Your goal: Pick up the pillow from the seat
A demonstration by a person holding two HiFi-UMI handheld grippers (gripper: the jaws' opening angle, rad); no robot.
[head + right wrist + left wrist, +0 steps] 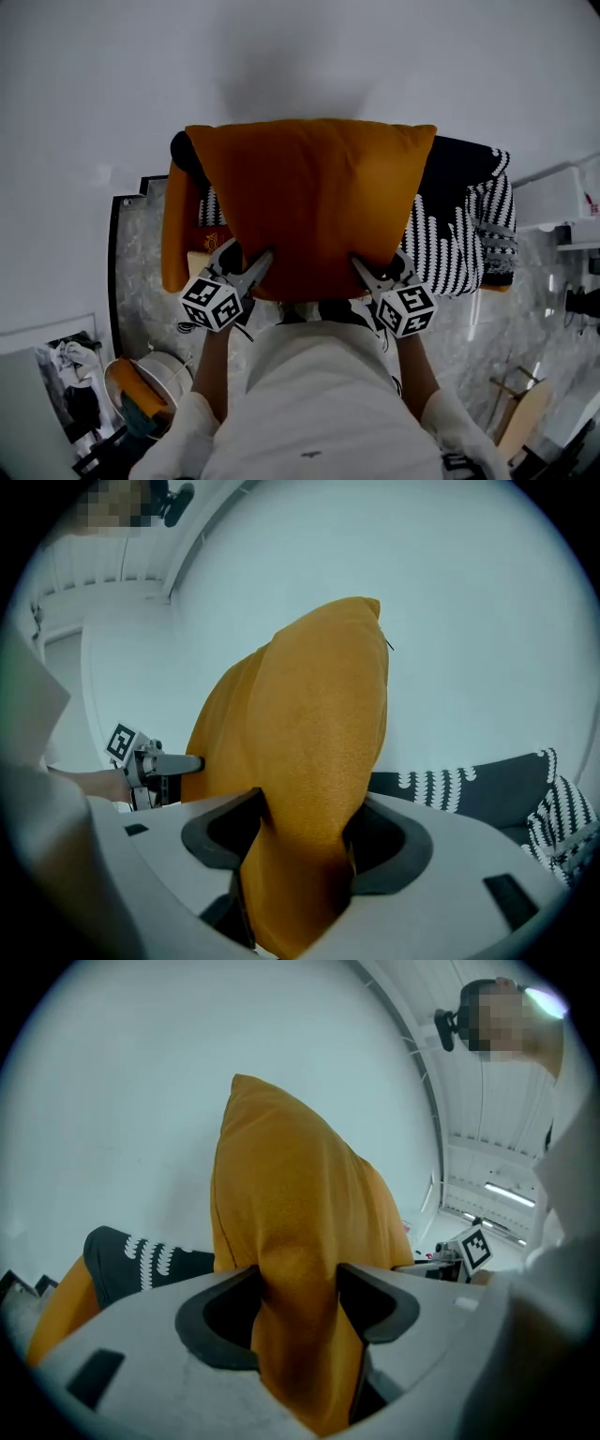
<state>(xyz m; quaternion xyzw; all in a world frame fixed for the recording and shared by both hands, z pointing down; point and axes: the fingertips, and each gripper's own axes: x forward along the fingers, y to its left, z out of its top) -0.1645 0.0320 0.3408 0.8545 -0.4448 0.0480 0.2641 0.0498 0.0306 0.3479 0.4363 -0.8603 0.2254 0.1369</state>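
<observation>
Two grips share the pillow (314, 202): my left gripper (257, 264) pinches its near-left corner and my right gripper (366, 270) its near-right, jaws half closed on bunched fabric. It stands upright beyond them, long axis left-right, seemingly clear of the seat (174, 225).

One orange pillow (314, 202), two grippers (251, 269) (371, 274), one black-and-white throw (464, 234) and one seat (173, 239).

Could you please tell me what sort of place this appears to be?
Probably a home living room: an orange seat with a matching pillow and a black-and-white throw, against a white wall on a marbled floor.
</observation>
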